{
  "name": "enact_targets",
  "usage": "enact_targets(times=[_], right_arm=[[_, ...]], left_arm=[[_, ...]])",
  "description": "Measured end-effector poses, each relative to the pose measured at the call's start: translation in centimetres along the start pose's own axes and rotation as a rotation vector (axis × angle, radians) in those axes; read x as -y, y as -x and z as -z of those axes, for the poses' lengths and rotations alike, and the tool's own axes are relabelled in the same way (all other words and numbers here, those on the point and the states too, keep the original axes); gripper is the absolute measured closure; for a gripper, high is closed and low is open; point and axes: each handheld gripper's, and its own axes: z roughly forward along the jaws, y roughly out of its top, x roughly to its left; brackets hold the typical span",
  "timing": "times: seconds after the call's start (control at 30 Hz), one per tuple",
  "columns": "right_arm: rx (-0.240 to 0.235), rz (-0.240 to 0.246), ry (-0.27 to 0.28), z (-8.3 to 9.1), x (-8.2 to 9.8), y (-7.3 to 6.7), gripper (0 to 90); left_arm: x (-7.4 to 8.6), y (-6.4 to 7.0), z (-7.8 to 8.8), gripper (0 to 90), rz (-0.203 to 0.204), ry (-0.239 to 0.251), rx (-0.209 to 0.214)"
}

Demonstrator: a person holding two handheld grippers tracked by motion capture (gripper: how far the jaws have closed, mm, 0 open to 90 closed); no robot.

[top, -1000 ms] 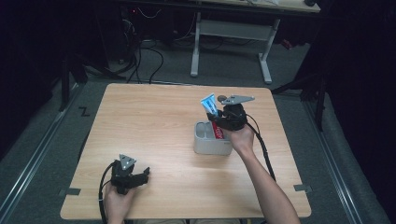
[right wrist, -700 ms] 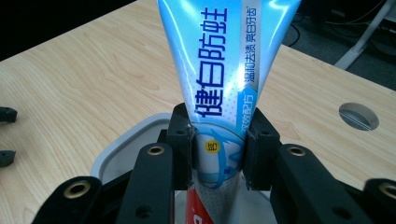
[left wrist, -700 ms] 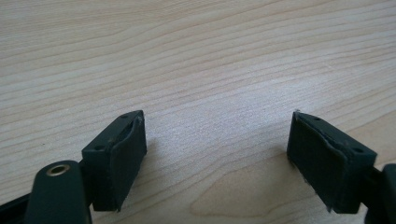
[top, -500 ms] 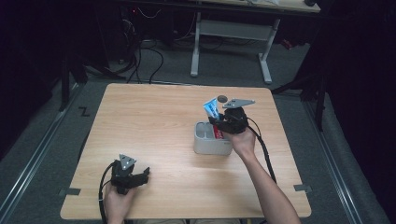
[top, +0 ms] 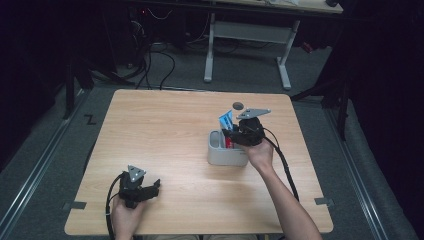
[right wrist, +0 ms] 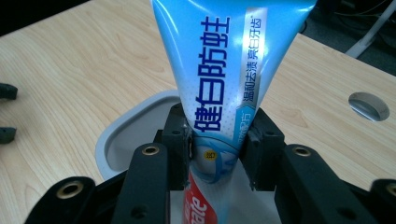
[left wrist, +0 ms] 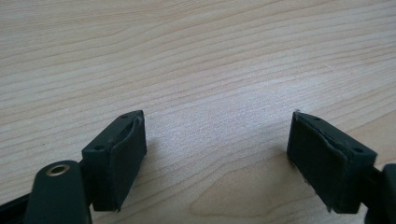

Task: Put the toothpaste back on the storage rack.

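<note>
The blue plastic toothpaste tube stands nearly upright in the pale grey plastic holder, right of centre on the light wooden counter. Its red lower end sits inside the holder; its flat crimped end points up and tilts slightly away from the person.

The right tongs straddle the tube at mid-height, directly over the holder. In the right gripper view the two jaws flank the tube on either side. The jaws have just been opening, with the tube between them. Whether the pads press on the tube cannot be told with certainty; the grip appears to be relaxing.

The left tongs rest near the counter's front-left edge, well apart from the holder. Their jaws stand wide with bare wood between them.

Judgement: the tube's long axis runs vertically, so any withdrawal of the right tongs should clear it sideways or upward. The right hand is the nearer.
</note>
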Motion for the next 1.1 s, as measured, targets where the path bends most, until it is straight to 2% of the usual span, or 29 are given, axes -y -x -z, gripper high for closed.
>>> enact_targets(times=[0.1, 0.23, 0.4, 0.67, 1.1], right_arm=[[0.001, 0.004, 0.008, 0.0, 0.1, -0.1, 65.6], [-0.008, -0.023, 0.020, 0.1, 0.4, 0.1, 65.3], [-0.007, -0.028, 0.023, 0.3, 0.6, 0.2, 63.4], [-0.006, -0.046, 0.032, 0.6, 0.6, 0.3, 54.0], [0.010, -0.065, 0.079, 2.1, 1.2, 0.6, 52.8]], left_arm=[[0.0, 0.0, 0.0, 20.3, 0.000, 0.000, 0.000], [0.0, 0.0, 0.0, 20.3, -0.001, -0.001, 0.000], [0.0, 0.0, 0.0, 20.3, -0.001, -0.001, 0.000], [0.0, 0.0, 0.0, 20.3, -0.003, -0.003, 0.001], [0.0, 0.0, 0.0, 20.3, -0.004, -0.003, 0.001]])
